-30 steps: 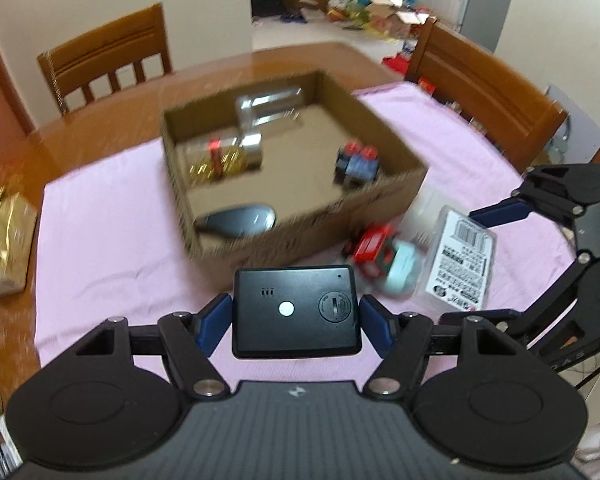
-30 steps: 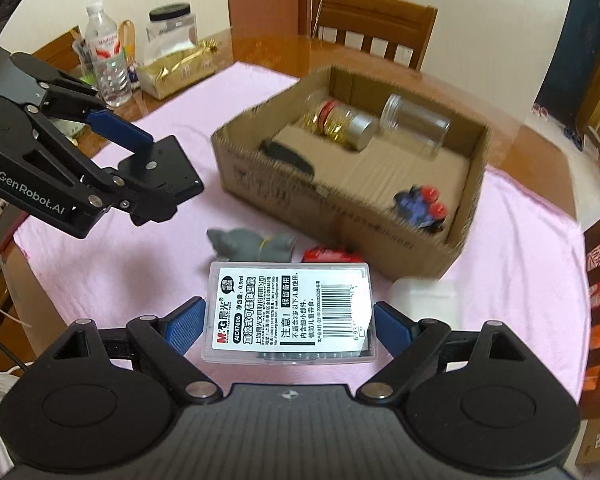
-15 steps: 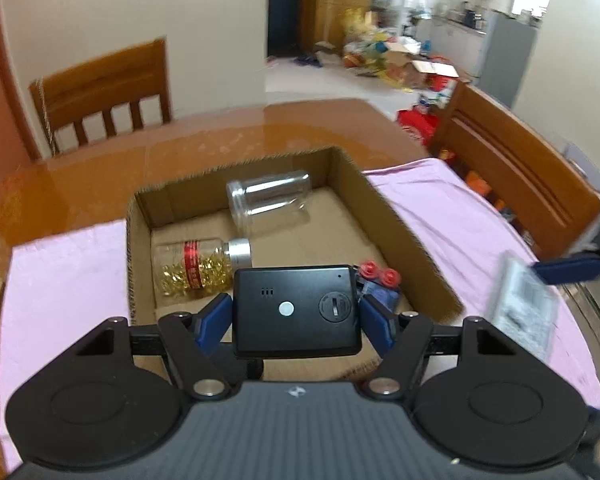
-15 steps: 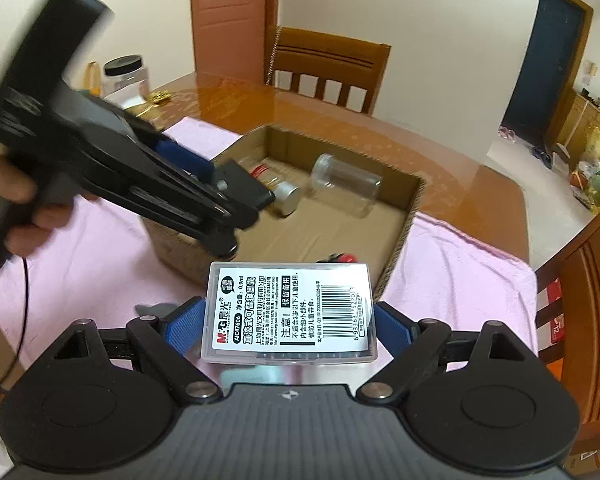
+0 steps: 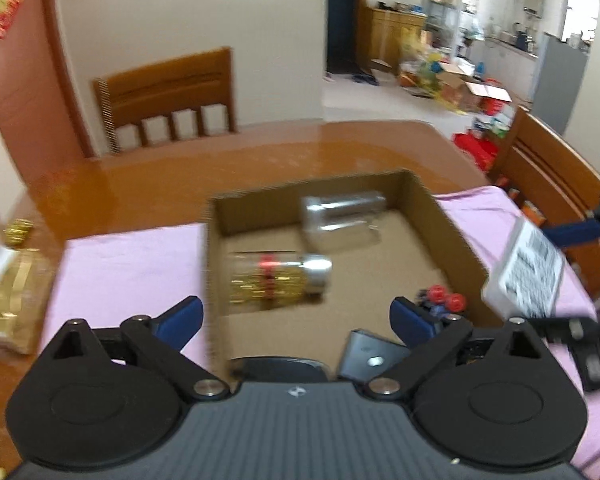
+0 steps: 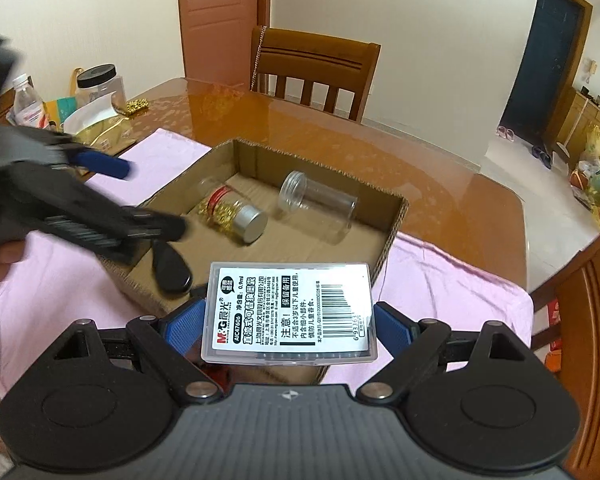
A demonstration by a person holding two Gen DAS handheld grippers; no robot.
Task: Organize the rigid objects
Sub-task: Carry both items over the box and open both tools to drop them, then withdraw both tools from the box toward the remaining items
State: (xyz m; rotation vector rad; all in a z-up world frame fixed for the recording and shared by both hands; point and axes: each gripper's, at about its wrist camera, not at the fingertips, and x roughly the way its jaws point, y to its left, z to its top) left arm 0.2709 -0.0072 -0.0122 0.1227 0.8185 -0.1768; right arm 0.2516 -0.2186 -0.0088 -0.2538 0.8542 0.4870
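Item: clear flat plastic case with white barcode label (image 6: 290,312), pinched in your right hand-held gripper (image 6: 290,326) above the open brown cardboard box (image 6: 392,224); carry it past the near wall before spreading, as your left hand-held gripper (image 5: 296,316) is opening over the dropped black device (image 5: 366,354).

Motion blurs the capsule bottle (image 5: 280,282); the tool body hides the black device's (image 5: 370,358) lower part.

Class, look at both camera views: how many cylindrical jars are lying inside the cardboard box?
2. An empty clear jar lies at the far side of the cardboard box; a silver-capped jar of gold bits lies beside it. Others may be hidden.
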